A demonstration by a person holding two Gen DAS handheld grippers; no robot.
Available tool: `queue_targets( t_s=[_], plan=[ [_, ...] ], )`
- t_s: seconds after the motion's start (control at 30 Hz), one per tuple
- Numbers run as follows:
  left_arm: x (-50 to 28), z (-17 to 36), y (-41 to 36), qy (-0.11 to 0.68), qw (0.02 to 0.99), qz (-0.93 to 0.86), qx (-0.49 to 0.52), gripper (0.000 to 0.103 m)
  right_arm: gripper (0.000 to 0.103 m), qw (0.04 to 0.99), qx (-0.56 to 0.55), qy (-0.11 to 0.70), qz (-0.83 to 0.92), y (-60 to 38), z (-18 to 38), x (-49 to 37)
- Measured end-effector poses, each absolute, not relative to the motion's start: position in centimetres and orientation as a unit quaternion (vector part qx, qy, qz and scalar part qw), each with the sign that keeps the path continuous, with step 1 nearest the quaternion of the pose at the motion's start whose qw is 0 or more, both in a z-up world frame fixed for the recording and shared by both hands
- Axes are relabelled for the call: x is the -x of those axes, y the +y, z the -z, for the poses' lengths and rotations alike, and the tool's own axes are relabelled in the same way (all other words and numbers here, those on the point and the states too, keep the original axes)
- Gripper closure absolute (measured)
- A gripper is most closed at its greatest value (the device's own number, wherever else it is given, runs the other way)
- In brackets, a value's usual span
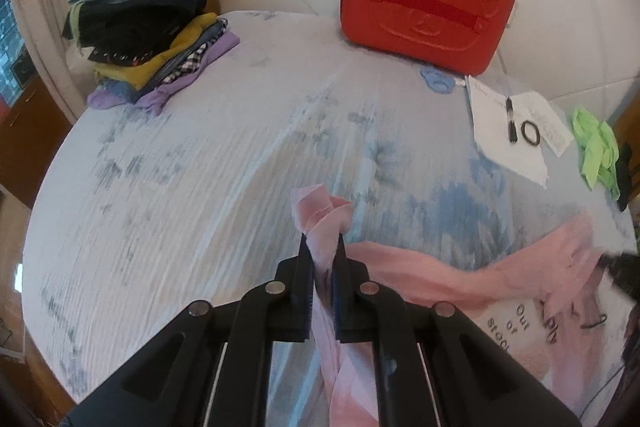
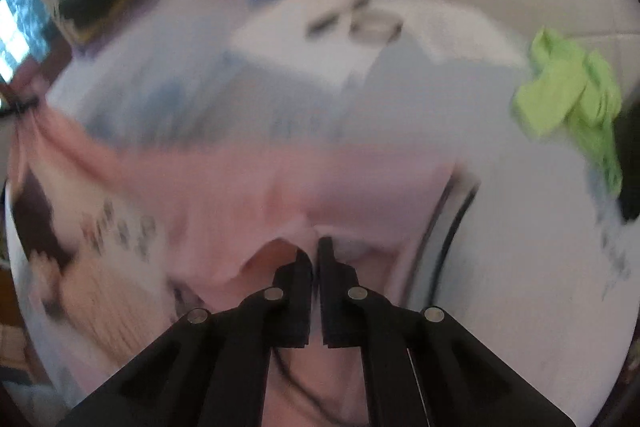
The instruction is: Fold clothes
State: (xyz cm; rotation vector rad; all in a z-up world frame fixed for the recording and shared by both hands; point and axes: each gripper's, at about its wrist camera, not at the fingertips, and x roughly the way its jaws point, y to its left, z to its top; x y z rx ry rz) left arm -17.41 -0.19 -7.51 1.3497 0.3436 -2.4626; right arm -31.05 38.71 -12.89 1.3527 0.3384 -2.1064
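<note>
A pink printed shirt (image 1: 432,279) hangs stretched above the bed between both grippers. My left gripper (image 1: 323,243) is shut on one bunched corner of it, and a tuft of pink cloth pokes out past the fingertips (image 1: 306,247). In the blurred right wrist view, my right gripper (image 2: 316,251) is shut on another edge of the pink shirt (image 2: 248,187), which spreads away to the left. At the right edge of the left wrist view a dark blur (image 1: 624,275) meets the shirt; I cannot tell what it is.
The bed has a pale blue floral sheet (image 1: 192,187). A stack of folded clothes (image 1: 148,31) sits at its far left, a red case (image 1: 424,7) at the back. Papers with a pen and a ring (image 1: 516,123) lie right, beside a lime green garment (image 2: 572,87).
</note>
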Motion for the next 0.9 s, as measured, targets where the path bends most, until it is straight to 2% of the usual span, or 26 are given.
queue_targets(
  t_s=[0.2,0.27,0.3,0.33,0.37,0.4,0.53,0.6,0.7,0.9],
  plan=[
    [23.6,8.3,-3.4,0.138,0.159,0.860,-0.465,0.096,0.099,0.285,-0.466,0.050,0.836,36.6,6.7,41.0],
    [25.6,8.9,-4.6,0.163,0.149,0.856,-0.468,0.092,0.097,0.268,-0.467,0.018,0.842,36.0,6.4,44.5],
    [26.7,9.2,-5.0,0.163,0.153,0.852,-0.474,0.079,0.084,0.254,-0.474,0.002,0.843,35.8,6.6,46.2],
    [27.1,9.1,-5.2,0.157,0.158,0.852,-0.474,0.060,0.075,0.241,-0.479,-0.014,0.844,35.6,6.9,47.8],
    [27.4,9.1,-5.3,0.151,0.162,0.852,-0.474,0.051,0.060,0.231,-0.483,-0.018,0.844,35.4,7.0,48.6],
    [27.3,8.7,-5.5,0.149,0.162,0.855,-0.469,0.042,0.053,0.224,-0.484,-0.024,0.845,35.5,6.9,48.9],
    [25.2,8.3,-5.5,0.161,0.140,0.852,-0.477,0.041,0.051,0.214,-0.485,-0.035,0.847,37.8,6.5,46.8],
    [23.2,9.0,-4.5,0.139,0.134,0.845,-0.498,0.041,0.050,0.211,-0.485,-0.033,0.848,39.4,6.4,44.7],
    [19.0,10.5,-2.7,0.113,0.122,0.836,-0.523,0.041,0.049,0.198,-0.501,-0.028,0.842,42.8,7.3,39.8],
    [10.8,13.4,0.6,0.133,0.114,0.820,-0.545,0.041,0.047,0.152,-0.544,-0.011,0.825,49.7,10.0,29.7]
  ],
)
